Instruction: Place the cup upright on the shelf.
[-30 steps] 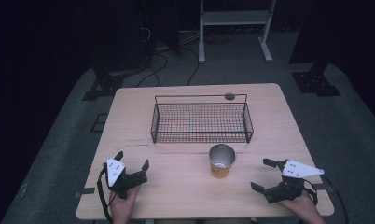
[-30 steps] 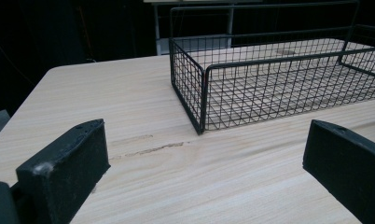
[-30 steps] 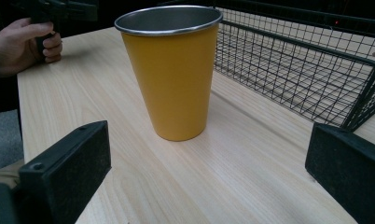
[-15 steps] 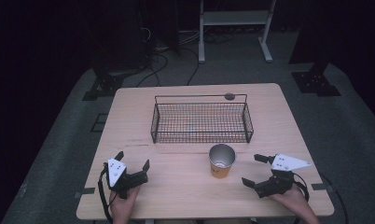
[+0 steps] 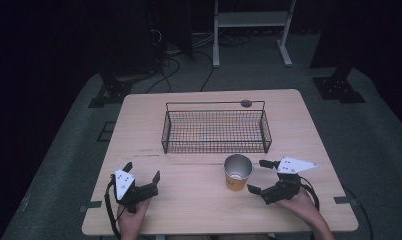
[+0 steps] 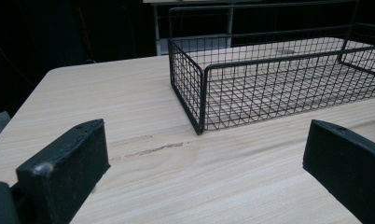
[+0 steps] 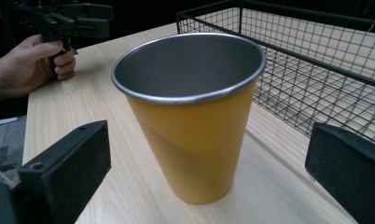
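A yellow cup (image 5: 237, 172) with a metal inside stands upright on the wooden table (image 5: 199, 205), just in front of a black wire basket (image 5: 215, 131). My right gripper (image 5: 259, 176) is open and sits right beside the cup, its jaws pointing at it from the right. The right gripper view has the cup (image 7: 191, 112) close up between the two spread jaws, not touched by them. My left gripper (image 5: 141, 176) rests open near the table's front left, with nothing between its jaws. The basket (image 6: 269, 79) holds nothing.
A small dark round disc (image 5: 246, 103) lies on the table behind the basket. In the right gripper view, the other hand and its gripper (image 7: 64, 21) are far off across the table. Off the table's far side stand a white frame (image 5: 250, 25) and cables on the floor.
My right gripper has moved left across the table toward the cup and now sits right beside it. The left gripper has stayed put.
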A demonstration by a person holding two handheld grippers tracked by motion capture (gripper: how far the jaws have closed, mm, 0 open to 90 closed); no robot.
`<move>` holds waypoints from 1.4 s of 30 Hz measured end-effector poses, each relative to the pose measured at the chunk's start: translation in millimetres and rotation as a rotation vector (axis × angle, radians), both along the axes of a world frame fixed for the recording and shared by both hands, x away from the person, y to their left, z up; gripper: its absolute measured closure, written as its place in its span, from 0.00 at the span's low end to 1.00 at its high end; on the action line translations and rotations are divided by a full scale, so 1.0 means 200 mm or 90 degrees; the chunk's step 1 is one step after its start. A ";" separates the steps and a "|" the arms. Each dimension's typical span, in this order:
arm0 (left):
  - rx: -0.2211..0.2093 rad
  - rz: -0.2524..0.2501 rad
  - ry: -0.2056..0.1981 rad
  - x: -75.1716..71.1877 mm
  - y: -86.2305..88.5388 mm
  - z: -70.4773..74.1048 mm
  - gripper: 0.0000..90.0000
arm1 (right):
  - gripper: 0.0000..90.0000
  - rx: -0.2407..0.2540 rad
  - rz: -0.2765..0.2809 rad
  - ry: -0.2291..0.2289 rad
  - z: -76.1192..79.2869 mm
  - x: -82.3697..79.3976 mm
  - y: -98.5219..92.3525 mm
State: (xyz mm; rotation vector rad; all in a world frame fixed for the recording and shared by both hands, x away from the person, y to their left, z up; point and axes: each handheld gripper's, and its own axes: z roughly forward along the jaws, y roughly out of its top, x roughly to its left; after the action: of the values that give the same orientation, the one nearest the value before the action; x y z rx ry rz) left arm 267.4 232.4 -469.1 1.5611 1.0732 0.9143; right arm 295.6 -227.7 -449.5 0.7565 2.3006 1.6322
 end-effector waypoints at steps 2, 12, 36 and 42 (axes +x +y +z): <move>0.001 -0.001 0.000 0.00 0.00 0.00 0.00 | 0.00 -0.004 0.002 0.004 0.00 0.01 0.02; 0.001 -0.001 -0.001 0.00 0.00 0.00 0.00 | 0.00 -0.002 0.019 0.012 -0.01 0.05 0.09; 0.000 -0.002 -0.002 0.00 0.00 0.00 0.00 | 0.00 -0.013 0.029 0.012 0.01 0.12 0.22; 0.001 -0.002 -0.002 0.00 0.00 0.00 0.00 | 0.00 -0.013 0.033 0.017 0.00 0.14 0.25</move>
State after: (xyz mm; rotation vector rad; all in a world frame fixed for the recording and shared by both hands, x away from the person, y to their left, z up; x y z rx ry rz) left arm 267.2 232.4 -469.1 1.5618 1.0675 0.9148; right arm 323.3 -177.3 -449.2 0.7253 2.3705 1.6265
